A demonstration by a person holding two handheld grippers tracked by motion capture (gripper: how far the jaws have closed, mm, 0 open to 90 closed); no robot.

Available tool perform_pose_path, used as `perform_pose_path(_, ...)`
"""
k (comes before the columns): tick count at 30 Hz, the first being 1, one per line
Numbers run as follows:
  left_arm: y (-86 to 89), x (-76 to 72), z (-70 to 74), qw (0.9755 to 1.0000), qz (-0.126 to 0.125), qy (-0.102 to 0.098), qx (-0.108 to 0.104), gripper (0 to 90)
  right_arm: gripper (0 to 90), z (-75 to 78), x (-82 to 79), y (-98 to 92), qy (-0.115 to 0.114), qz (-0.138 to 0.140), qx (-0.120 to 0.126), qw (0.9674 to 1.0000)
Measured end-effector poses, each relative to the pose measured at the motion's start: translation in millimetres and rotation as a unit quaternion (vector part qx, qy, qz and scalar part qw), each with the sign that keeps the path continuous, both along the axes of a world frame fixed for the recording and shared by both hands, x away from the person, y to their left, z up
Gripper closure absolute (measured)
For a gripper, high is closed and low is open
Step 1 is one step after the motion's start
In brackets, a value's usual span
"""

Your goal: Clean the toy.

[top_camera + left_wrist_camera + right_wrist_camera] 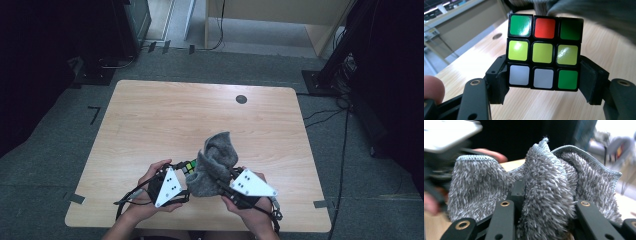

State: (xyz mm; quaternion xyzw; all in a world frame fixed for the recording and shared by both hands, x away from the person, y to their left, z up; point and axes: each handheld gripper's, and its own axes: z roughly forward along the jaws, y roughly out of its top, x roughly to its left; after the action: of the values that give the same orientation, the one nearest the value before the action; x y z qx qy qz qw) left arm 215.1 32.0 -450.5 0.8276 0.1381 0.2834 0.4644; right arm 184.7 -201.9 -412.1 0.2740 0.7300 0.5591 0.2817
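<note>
My left claw clamps a Rubik's cube by its sides, its scrambled face showing green, red, yellow and white stickers. My right claw grips a shaggy grey microfibre cloth, bunched upright, draped against the cube

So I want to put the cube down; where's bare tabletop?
The light wooden table is bare from the dark round grommet to both side edges. It's crowded at the near edge, around the colourful puzzle cube and grey fluffy cloth.
</note>
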Motion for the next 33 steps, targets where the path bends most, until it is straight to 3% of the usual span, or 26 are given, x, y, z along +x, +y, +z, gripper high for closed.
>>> perform_pose_path(2, -6.6, -2.8, -1.8, 0.9997, 0.005, -0.01, 0.022, 34.3, 65.3, -0.3, -8.5, 14.5, -0.037, 0.03, -0.045, 0.9979)
perform_pose_path(5, -15.8, -9.1, -2.0, 0.9978, 0.009, -0.033, 0.056, 34.3, 63.2, -10.7, -13.8, 34.4, -0.09, 0.046, -0.135, 0.9857)
perform_pose_path(7, -17.6, -10.6, -2.9, 0.9962, 0.014, -0.046, 0.073, 34.3, 63.2, -18.7, -12.9, 39.0, -0.109, 0.042, -0.165, 0.9793)
perform_pose_path(10, -13.4, -8.3, -1.7, 0.9974, 0.01, -0.039, 0.059, 34.2, 64.5, -18.9, -6.7, 30.2, -0.105, 0.025, -0.153, 0.9823)
perform_pose_path(13, -11.3, -6.9, -1.0, 0.9978, 0.011, -0.038, 0.053, 34.3, 65.1, -14.7, -0.3, 16.2, -0.086, -0.006, -0.118, 0.9892)
perform_pose_path(15, -9.3, -6.3, 0.0, 0.9983, 0.007, -0.036, 0.045, 34.3, 65.0, -13.6, -0.3, 14.1, -0.091, -0.014, -0.127, 0.9876)
perform_pose_path(19, -7.4, -5.3, 1.8, 0.9989, 0.003, -0.027, 0.037, 34.3, 64.1, -11.3, -4.2, 16.7, -0.093, 0.006, -0.11, 0.9895)
perform_pose_path(21, -9.1, -6.1, 0.9, 0.9987, 0.003, -0.028, 0.042, 34.3, 64.0, -12.5, -8.7, 23.7, -0.105, 0.024, -0.125, 0.9862)
perform_pose_path(22, -10.8, -7.3, 0.0, 0.9983, 0.001, -0.031, 0.049, 34.3, 64.1, -14.1, -11.2, 28.7, -0.114, 0.037, -0.14, 0.9829)
perform_pose_path(23, -11.8, -8.2, -0.6, 0.9979, 0.0, -0.035, 0.055, 34.3, 64.1, -16.8, -14.2, 35.1, -0.126, 0.049, -0.162, 0.9775)
perform_pose_path(25, -13.1, -9.3, -1.9, 0.9973, 0.0, -0.04, 0.062, 34.3, 64.3, -19.9, -16.2, 40.8, -0.133, 0.056, -0.189, 0.9713)
perform_pose_path(26, -12.4, -9.2, -1.7, 0.9972, -0.001, -0.041, 0.063, 34.3, 64.6, -20.5, -15.4, 40.7, -0.133, 0.057, -0.193, 0.9704)
perform_pose_path(29, -9.2, -7.5, 0.6, 0.9983, -0.002, -0.035, 0.046, 34.3, 65.1, -17.3, -8.3, 29.0, -0.126, 0.036, -0.171, 0.9765)
perform_pose_path(31, -6.9, -6.2, 1.7, 0.9987, 0.0, -0.033, 0.039, 34.3, 65.2, -12.7, -3.7, 17.3, -0.106, 0.015, -0.135, 0.9851)
perform_pose_path(32, -5.7, -5.5, 2.2, 0.999, -0.002, -0.028, 0.034, 34.3, 65.2, -10.6, -3.2, 13.7, -0.099, 0.005, -0.122, 0.9876)
perform_pose_path(33, -5.1, -5.1, 2.3, 0.9991, -0.002, -0.028, 0.033, 34.3, 65.1, -9.4, -3.9, 12.9, -0.098, 0.0, -0.122, 0.9877)
